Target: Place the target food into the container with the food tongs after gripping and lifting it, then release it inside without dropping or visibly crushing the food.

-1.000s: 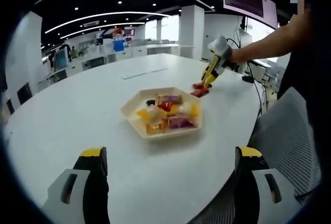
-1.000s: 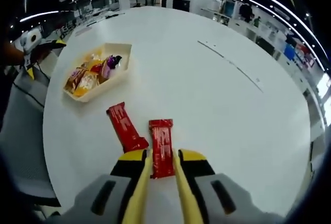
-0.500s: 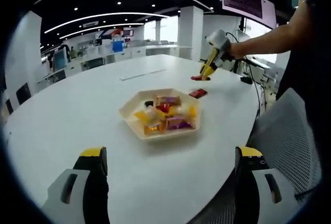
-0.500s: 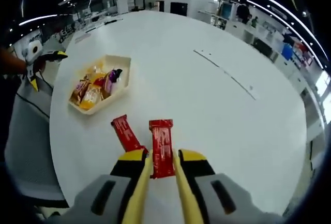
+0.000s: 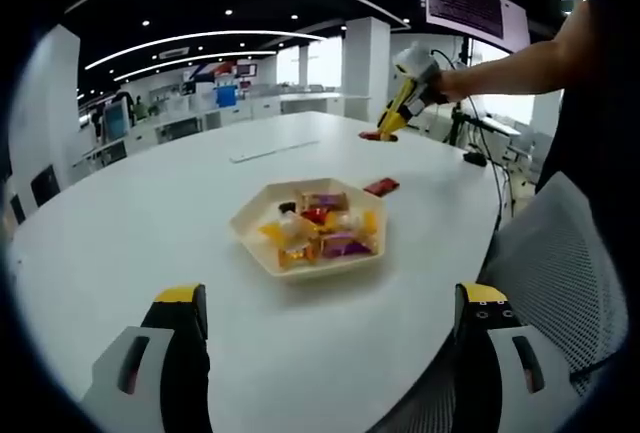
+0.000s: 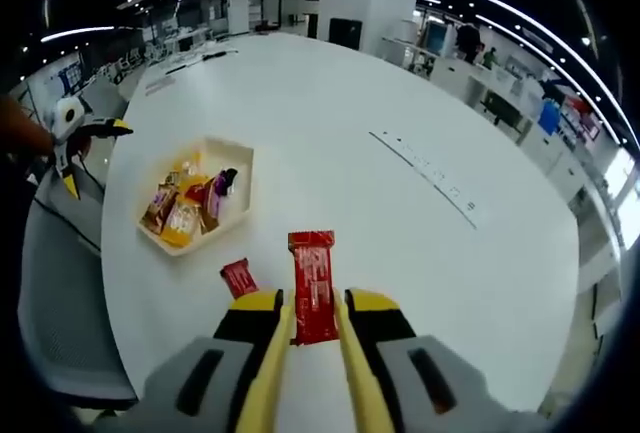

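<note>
A cream hexagonal tray (image 5: 248, 231) (image 6: 235, 161) of wrapped snacks sits on the round white table (image 5: 150, 213). My right gripper (image 6: 312, 321) is shut on a red snack bar (image 6: 313, 283), held high above the table; in the left gripper view that gripper (image 5: 392, 125) hangs up beyond the tray with the bar (image 5: 371, 136) in its yellow jaws. A second red bar (image 5: 381, 187) (image 6: 239, 278) lies on the table beside the tray. My left gripper (image 5: 332, 313) stands open near the table's front edge with nothing between its fingers (image 5: 182, 303).
A grey mesh chair (image 5: 560, 273) stands at the table's right edge. A person's arm (image 5: 510, 63) reaches in from the right. A thin strip (image 5: 272, 150) (image 6: 425, 167) lies on the far side of the table. Desks and pillars fill the office behind.
My right gripper has risen well above the table with the red bar, leaving the second bar behind on the table. The left gripper has stayed put.
</note>
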